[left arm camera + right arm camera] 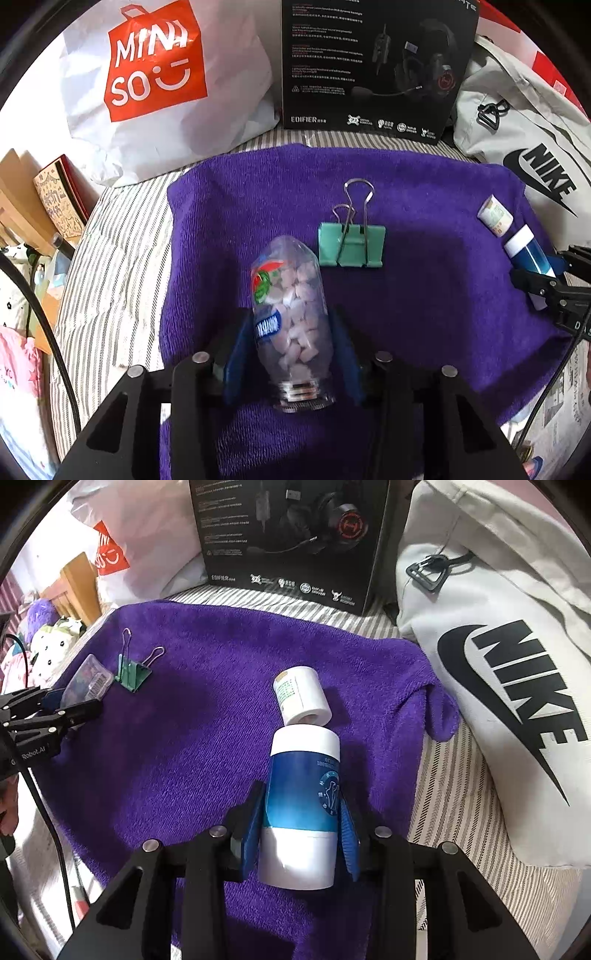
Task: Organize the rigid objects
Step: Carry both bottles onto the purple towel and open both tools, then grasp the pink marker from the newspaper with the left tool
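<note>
Now the left gripper loosely straddles the candy bottle at lower centre; the right gripper brackets the blue-and-white canister, whether pinching I cannot tell; next, probably, both back away.

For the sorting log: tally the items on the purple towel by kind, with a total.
Clear bottle of candies, between the left gripper fingers: 1
Blue and white bottle, between the right gripper fingers: 1
Green binder clip: 1
Small white roll: 1
Total: 4
</note>
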`<action>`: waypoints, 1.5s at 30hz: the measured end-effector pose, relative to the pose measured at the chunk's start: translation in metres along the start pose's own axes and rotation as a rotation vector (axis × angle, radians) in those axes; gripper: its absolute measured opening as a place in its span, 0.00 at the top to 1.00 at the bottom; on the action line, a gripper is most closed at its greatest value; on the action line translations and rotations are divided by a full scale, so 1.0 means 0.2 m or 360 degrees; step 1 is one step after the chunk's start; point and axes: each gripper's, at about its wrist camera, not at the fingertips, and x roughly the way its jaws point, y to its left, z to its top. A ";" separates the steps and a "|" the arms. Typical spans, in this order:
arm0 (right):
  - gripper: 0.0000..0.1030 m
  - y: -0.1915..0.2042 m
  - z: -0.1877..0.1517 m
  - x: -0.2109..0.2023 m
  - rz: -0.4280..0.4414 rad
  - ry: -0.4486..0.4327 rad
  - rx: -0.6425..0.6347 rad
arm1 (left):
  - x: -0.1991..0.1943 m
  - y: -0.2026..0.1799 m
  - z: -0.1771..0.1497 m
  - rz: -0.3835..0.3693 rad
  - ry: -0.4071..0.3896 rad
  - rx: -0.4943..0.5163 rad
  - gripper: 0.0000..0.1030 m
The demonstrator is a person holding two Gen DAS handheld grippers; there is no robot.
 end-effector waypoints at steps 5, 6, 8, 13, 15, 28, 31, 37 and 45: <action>0.48 0.02 -0.04 -0.03 0.0078 0.0028 -0.0030 | -0.03 0.01 -0.06 -0.0037 0.0046 -0.0011 0.42; 0.44 0.03 -0.05 -0.04 0.0072 0.0034 -0.0037 | -0.04 0.00 -0.07 -0.0045 0.0054 -0.0008 0.38; 0.43 0.04 -0.08 -0.06 0.0051 0.0041 -0.0028 | -0.06 -0.02 -0.10 -0.0051 0.0077 0.0015 0.36; 0.41 0.06 -0.15 -0.17 0.0060 0.0028 0.0039 | -0.17 -0.03 -0.19 -0.0045 0.0042 -0.0014 0.36; 0.40 0.06 -0.20 -0.25 0.0030 0.0003 0.0049 | -0.27 0.00 -0.25 -0.0064 -0.0023 -0.0058 0.36; 0.33 0.10 -0.76 -0.63 0.0092 -0.0192 0.0377 | -0.44 -0.30 -0.54 -0.0474 0.0037 -0.0057 0.34; 0.32 0.10 -0.89 -0.68 0.0112 -0.0224 0.0462 | -0.41 -0.37 -0.58 -0.0516 0.0088 -0.0063 0.34; 0.32 0.09 -1.03 -0.67 0.0160 -0.0200 0.0570 | -0.35 -0.50 -0.60 -0.0414 0.0120 0.0029 0.34; 0.32 0.16 -1.05 -0.66 0.0145 -0.0173 0.0504 | -0.38 -0.41 -0.71 -0.0145 0.0095 0.0253 0.32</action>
